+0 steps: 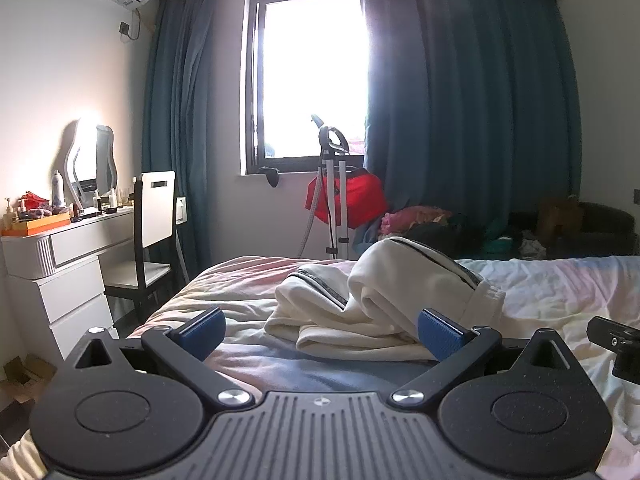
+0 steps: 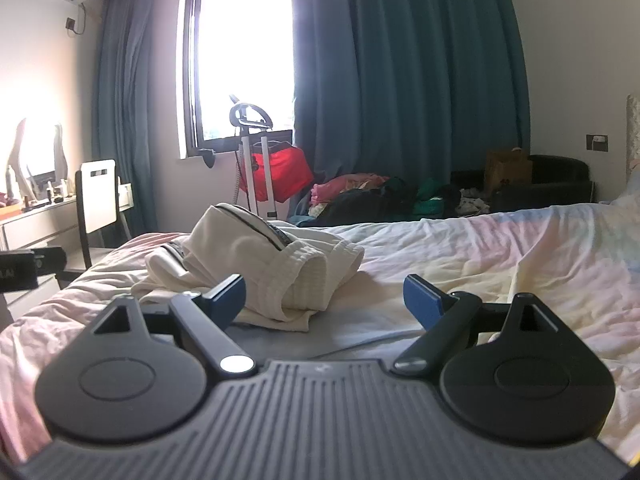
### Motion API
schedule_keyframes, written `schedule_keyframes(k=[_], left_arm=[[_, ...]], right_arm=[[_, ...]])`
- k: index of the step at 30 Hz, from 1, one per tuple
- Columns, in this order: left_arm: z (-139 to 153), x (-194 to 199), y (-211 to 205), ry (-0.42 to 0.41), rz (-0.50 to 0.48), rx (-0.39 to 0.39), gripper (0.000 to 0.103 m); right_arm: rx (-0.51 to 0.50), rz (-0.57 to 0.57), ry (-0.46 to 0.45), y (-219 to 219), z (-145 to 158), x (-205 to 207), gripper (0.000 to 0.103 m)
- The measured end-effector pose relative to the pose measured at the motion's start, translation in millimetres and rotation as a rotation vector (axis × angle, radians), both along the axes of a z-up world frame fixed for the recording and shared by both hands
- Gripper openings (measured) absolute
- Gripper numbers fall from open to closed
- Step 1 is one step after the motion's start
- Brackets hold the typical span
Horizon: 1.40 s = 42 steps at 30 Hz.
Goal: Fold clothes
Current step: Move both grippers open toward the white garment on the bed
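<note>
A cream-white garment with dark striped trim (image 1: 384, 300) lies bunched and partly folded on the bed (image 1: 560, 292). It also shows in the right wrist view (image 2: 256, 260), with its ribbed waistband toward me. My left gripper (image 1: 322, 334) is open and empty, low over the bed just in front of the garment; its right blue pad (image 1: 440, 334) is next to the cloth. My right gripper (image 2: 324, 304) is open and empty, in front of the waistband end; its left pad (image 2: 226, 296) is close to the cloth.
The bed sheet (image 2: 480, 264) is wrinkled, pink and pale. A white dresser (image 1: 60, 272) and chair (image 1: 154, 216) stand left of the bed. A garment steamer with a red bag (image 1: 344, 196) and a pile of clothes (image 2: 360, 192) sit by the window beyond the bed. The other gripper's edge (image 1: 616, 344) shows at the right.
</note>
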State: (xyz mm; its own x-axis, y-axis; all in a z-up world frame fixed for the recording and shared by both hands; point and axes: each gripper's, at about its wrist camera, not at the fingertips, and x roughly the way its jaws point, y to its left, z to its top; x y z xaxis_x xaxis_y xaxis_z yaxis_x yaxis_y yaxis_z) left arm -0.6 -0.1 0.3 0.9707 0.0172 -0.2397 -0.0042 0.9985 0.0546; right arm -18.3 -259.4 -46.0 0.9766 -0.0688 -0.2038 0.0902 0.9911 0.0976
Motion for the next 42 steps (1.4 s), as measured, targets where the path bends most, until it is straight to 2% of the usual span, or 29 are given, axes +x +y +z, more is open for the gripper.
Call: schedule_keyframes(k=[25, 33, 38, 42], left_arm=[[-9, 5, -1, 0.029, -0.02, -0.011, 0.103], [-8, 5, 0, 0.026, -0.039, -0.014, 0.103], [-9, 8, 5, 0.048, -0.09, -0.045, 0.103], [-10, 9, 7, 0.045, -0.058, -0.023, 0.103]], right_arm=[[-0.01, 0.01, 0.009, 1, -3, 0, 0.087], [-0.005, -0.003, 0.014, -3, -7, 7, 0.087], [-0.016, -0.005, 0.021, 0, -11, 8, 0.087], [-0.02, -0.006, 0.03, 3, -13, 9, 0.087]])
